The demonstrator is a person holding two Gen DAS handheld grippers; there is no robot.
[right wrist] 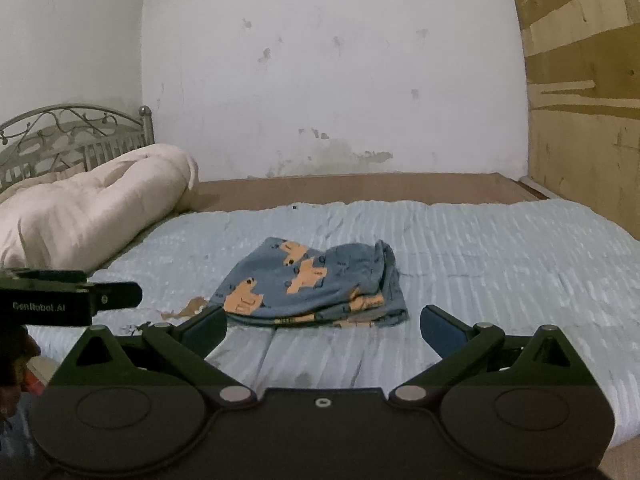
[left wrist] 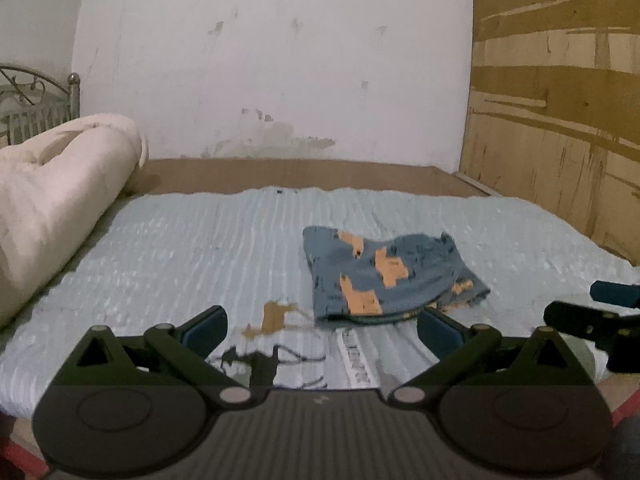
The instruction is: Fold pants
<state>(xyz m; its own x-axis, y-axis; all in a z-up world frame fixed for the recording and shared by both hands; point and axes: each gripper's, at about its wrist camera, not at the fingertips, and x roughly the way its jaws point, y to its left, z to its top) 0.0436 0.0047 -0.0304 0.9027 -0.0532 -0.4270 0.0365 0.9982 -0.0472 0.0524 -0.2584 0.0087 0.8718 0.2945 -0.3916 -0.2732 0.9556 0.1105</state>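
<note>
Nearest the lens in each wrist view, a black gripper body fills the lower frame. Both the left gripper [left wrist: 322, 330] and the right gripper [right wrist: 323, 328] have jaws spread fully wide with nothing between them, blue pads facing inward. Beyond them a pale blue ribbed bedspread [left wrist: 180, 248] covers the bed, printed near its front edge with an orange and dark motif that only the left view shows clearly; in the right view that print is mostly cut off behind the linkage. A puffy cream quilt [right wrist: 92, 212] lies rolled at the left, before a scrolled metal headboard [right wrist: 72, 132] that the right view shows more fully. The pants [right wrist: 312, 284], soft blue cloth with orange patches, lie folded in a layered stack mid-bed, apart from both grippers. Their print is blurred.
</note>
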